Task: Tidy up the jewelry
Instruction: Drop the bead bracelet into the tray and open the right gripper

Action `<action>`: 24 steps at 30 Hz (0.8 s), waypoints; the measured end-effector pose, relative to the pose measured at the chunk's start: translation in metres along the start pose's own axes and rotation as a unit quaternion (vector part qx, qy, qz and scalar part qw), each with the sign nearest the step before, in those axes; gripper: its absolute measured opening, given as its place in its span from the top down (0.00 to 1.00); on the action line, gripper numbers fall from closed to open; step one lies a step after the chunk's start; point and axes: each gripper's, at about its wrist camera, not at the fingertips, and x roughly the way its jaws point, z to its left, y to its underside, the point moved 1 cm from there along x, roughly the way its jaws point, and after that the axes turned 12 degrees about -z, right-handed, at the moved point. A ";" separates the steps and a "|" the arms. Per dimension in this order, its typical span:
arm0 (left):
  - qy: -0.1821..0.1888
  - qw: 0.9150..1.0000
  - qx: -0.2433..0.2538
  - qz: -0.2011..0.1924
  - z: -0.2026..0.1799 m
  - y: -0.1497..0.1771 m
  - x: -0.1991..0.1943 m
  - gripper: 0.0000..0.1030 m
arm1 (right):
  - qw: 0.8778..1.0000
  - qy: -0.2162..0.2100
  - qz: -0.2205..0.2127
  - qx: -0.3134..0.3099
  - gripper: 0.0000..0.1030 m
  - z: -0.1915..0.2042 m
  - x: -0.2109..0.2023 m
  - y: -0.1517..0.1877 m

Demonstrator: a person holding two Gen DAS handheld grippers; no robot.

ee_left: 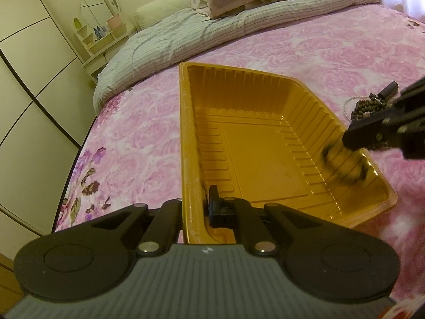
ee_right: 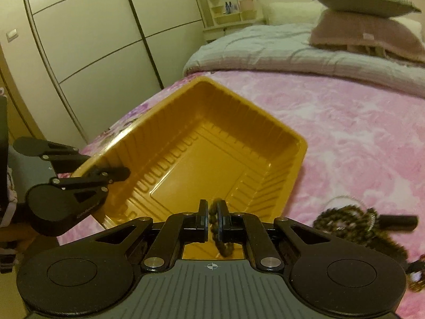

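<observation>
left hand-held gripper (ee_left: 196, 207): clamped on rim of ribbed yellow plastic tray (ee_left: 186, 133)
right hand-held gripper (ee_right: 211, 219): pinching dark brown beaded bracelet (ee_right: 224, 247) over tray

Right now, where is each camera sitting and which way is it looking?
Left wrist: rides the left gripper, looking along the orange tray it clamps, across the bed; the right gripper shows.
Right wrist: rides the right gripper pinching a bead bracelet, facing wardrobe-ward; the left gripper shows.
Both share the tray.
</observation>
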 end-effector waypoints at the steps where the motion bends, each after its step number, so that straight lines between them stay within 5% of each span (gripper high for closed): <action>1: 0.000 1.000 -0.001 0.000 0.000 0.000 0.000 0.97 | 1.000 -0.001 -0.001 0.006 0.88 -0.002 -0.002 0.001; 3: 0.001 1.000 -0.002 0.000 0.001 0.000 0.000 0.97 | 1.000 0.006 -0.013 0.011 0.55 -0.006 -0.011 0.003; 5: 0.001 1.000 -0.004 0.000 0.001 0.000 0.001 0.97 | 0.999 0.019 -0.029 0.020 0.45 -0.015 -0.022 0.003; 17: 0.000 1.000 -0.005 0.002 0.001 0.002 0.000 0.97 | 0.981 0.187 -0.021 0.050 0.44 -0.096 -0.079 0.046; 24: -0.001 1.000 -0.004 0.004 0.002 0.002 0.000 0.97 | 0.968 0.244 -0.031 0.059 0.45 -0.130 -0.109 0.062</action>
